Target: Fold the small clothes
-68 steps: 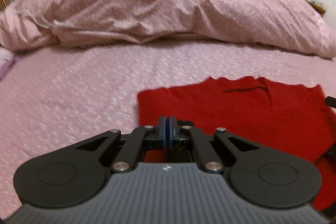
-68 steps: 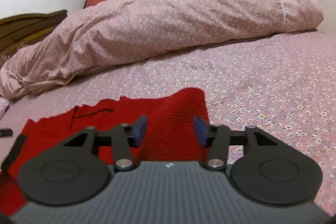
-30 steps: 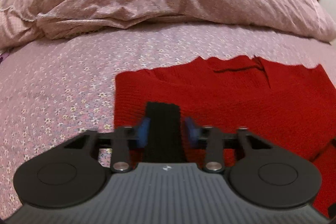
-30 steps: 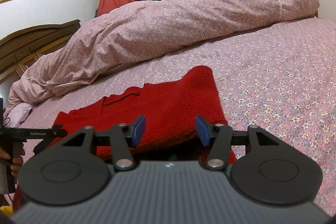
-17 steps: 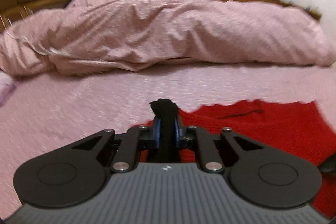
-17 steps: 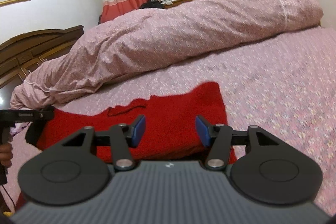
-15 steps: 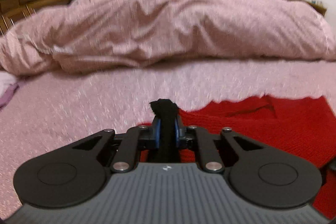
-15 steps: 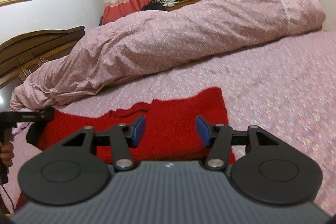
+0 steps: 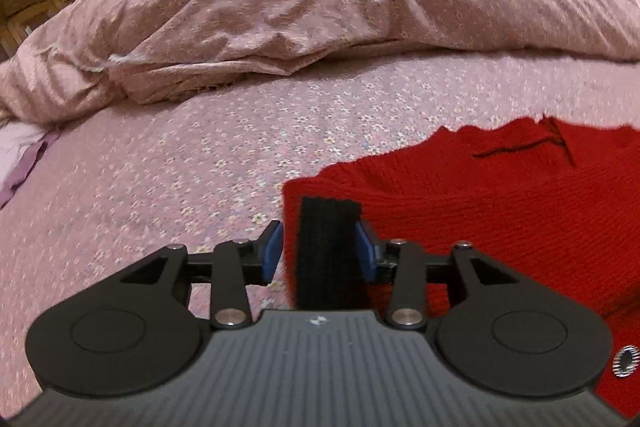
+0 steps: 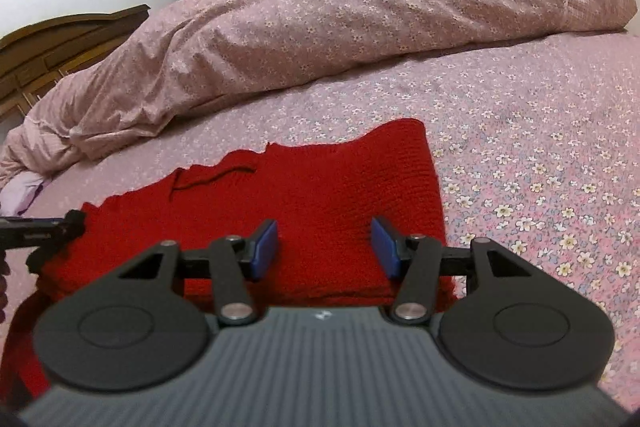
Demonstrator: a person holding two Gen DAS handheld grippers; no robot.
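Since half a second ago, left claw [image 9: 318,251] has released the black cuff [image 9: 328,247]; its jaws are opening, cuff between them unpressed. Red sweater [image 10: 312,195] lies flat on the bed [image 10: 520,107]. Right claw [image 10: 324,247] hovers apart above it.

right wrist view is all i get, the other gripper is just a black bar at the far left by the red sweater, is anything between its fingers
observer: Yes, a black knit strip stands between the fingers of the left gripper, whose jaws are opening.
operator: are the pads on it
observer: The left-hand pad stands clear of the strip; the other is close against it, and I cannot tell whether it touches.
operator: where on the sweater
observer: Right at the left side edge of the red sweater.
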